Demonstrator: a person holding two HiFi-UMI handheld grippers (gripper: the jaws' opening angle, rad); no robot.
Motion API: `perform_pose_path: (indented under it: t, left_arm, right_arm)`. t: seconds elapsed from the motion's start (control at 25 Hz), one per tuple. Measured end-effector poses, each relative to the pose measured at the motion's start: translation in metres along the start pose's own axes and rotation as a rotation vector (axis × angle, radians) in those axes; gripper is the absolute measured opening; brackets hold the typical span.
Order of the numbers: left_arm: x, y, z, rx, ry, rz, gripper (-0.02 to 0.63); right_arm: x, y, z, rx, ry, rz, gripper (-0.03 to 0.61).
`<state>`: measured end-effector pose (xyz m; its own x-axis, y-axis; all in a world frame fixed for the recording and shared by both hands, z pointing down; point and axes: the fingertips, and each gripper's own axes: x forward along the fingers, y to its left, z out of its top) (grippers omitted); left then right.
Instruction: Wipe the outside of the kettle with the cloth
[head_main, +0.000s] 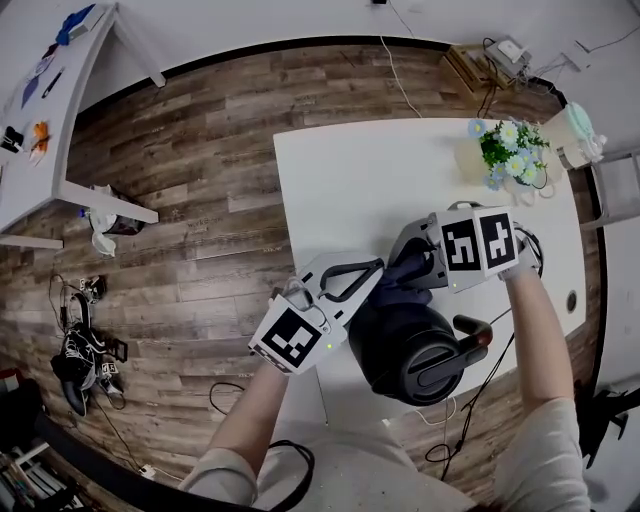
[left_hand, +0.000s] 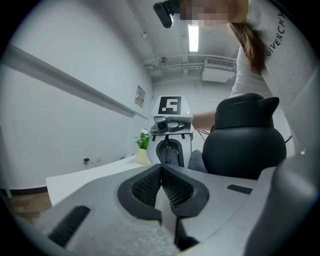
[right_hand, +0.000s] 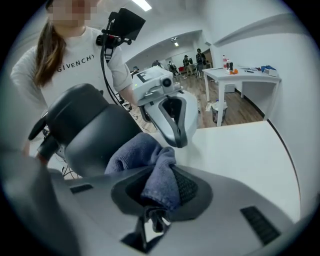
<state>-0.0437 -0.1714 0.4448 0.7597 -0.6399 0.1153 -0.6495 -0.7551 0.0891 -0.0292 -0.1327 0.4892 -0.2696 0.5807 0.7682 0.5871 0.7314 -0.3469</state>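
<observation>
Head view: the left tongs (head_main: 355, 283), pressed together and empty, sit just left of the black kettle (head_main: 400, 345) on the bench (head_main: 360, 180). At its far right, the right tongs (head_main: 402, 262) pinch the soft blue cloth (right_hand: 145, 152). The kettle looks smooth and heavy; steady it by its handle (head_main: 455, 357).

The far part of the white table (head_main: 360, 180) is bare; a gripper can pass there. At the near edge the black kettle (head_main: 400, 348) blocks the way, the left gripper (head_main: 368, 272) just beside it, the right gripper (head_main: 402, 258) with cloth (head_main: 410, 275) behind. A flower pot (head_main: 508, 152) occupies the far right corner.
</observation>
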Motion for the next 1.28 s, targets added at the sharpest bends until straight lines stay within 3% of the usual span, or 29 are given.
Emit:
perform_pose_path:
  t: [0.12,0.24,0.48,0.6,0.72,1.0,1.08,1.16,1.28]
  left_arm:
    - [-0.005,0.004,-0.012,0.005,0.016,0.022,0.003]
    - [-0.012,0.008,-0.022,-0.037,0.024,0.063,0.003]
    - [-0.034,0.012,-0.015,-0.046,0.012,0.142,0.003]
    - [-0.048,0.006,0.017,-0.056,-0.042,0.168,0.003]
    - [-0.055,-0.011,0.056,-0.047,-0.090,0.141,0.003]
    - [-0.078,-0.064,0.111,0.110,-0.042,0.142,0.003]
    - [-0.083,-0.072,0.114,0.140,-0.031,0.167,0.003]
    - [-0.090,-0.078,0.112,0.134,-0.050,0.180,0.003]
    - [-0.099,-0.082,0.100,0.098,-0.062,0.138,0.003]
  right_arm:
    - [0.010,-0.007,-0.011,0.023,0.008,-0.055,0.064]
    - [0.009,-0.016,-0.024,0.036,-0.004,-0.174,0.064]
    - [-0.062,-0.018,-0.016,0.065,-0.264,-0.532,0.064]
    - [-0.116,0.012,0.013,0.022,-0.455,-0.716,0.064]
    - [-0.161,0.063,0.055,0.005,-0.616,-0.846,0.064]
    - [-0.200,0.170,0.105,0.008,-0.680,-1.129,0.064]
    - [-0.190,0.190,0.129,-0.018,-0.721,-1.163,0.064]
    - [-0.147,0.200,0.156,-0.096,-0.695,-1.122,0.064]
    - [-0.053,0.190,0.164,-0.157,-0.504,-1.009,0.064]
